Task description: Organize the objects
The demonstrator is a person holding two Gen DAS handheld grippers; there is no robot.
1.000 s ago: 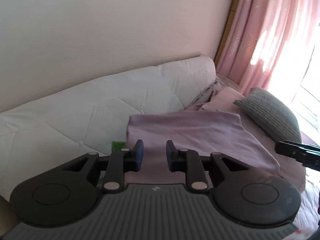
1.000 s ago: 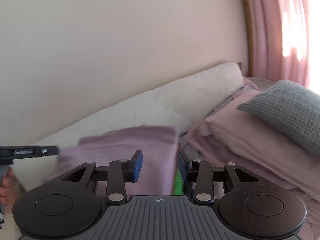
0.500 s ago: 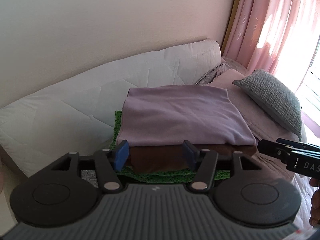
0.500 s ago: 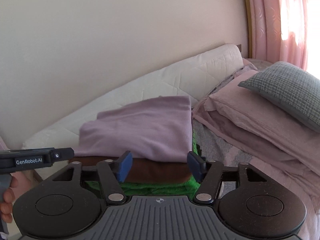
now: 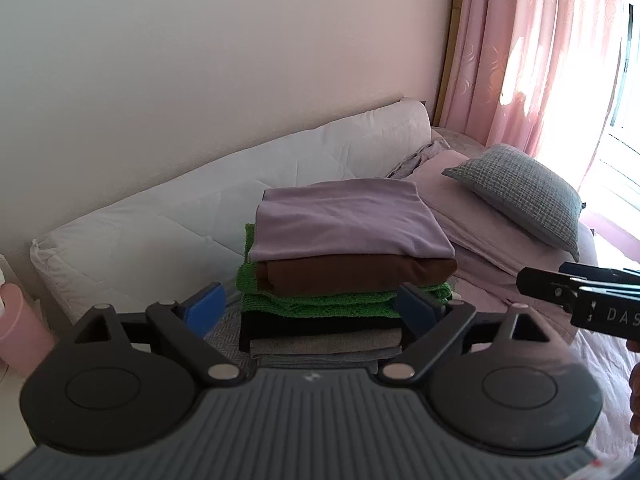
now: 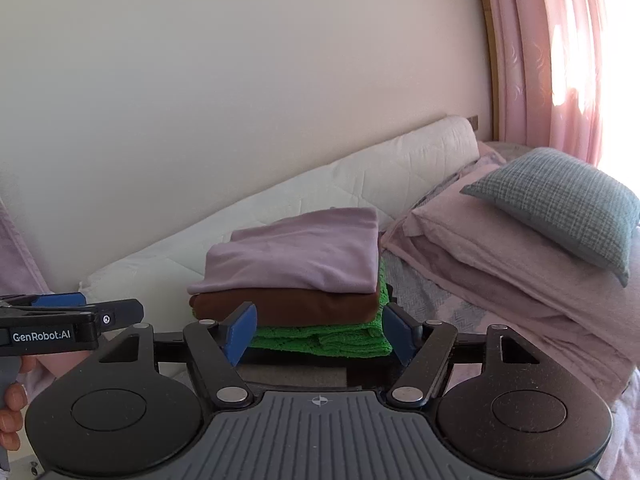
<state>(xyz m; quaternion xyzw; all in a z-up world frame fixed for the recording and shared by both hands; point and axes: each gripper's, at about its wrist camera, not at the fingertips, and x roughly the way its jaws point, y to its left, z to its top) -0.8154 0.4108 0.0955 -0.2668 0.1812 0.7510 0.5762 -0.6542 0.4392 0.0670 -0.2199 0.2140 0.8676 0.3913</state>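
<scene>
So there's one stack of folded clothes (image 5: 344, 280) sitting on the bed (image 5: 592, 364), close to the white quilted bolster (image 5: 200, 216) that runs along the bed's wall-side edge. Counting from the top in the left wrist view: one lilac piece (image 5: 348, 220), one brown piece (image 5: 352, 274), one green knit piece (image 5: 320, 304), one black piece (image 5: 312, 326), then one grey-beige piece (image 5: 324, 346) and something grey under that, partly hidden by the gripper body. So six layers, give or take the bottom one.

To the right of the stack there's a pile of pink bedding (image 6: 500, 264) with one grey checked pillow (image 6: 560, 204) lying on top of it. One pink curtain (image 5: 532, 52) hangs by the window, and a pink cylinder thing (image 5: 20, 336) sits at the far left edge of the left view, can't tell what it is.

Both grippers are empty. The left gripper (image 5: 312, 310) has its jaws spread wide, hanging in front of the stack at about the green layer, not touching it. The right gripper (image 6: 320, 334) is the same deal, jaws wide apart and nothing between them but air, with the stack behind.
</scene>
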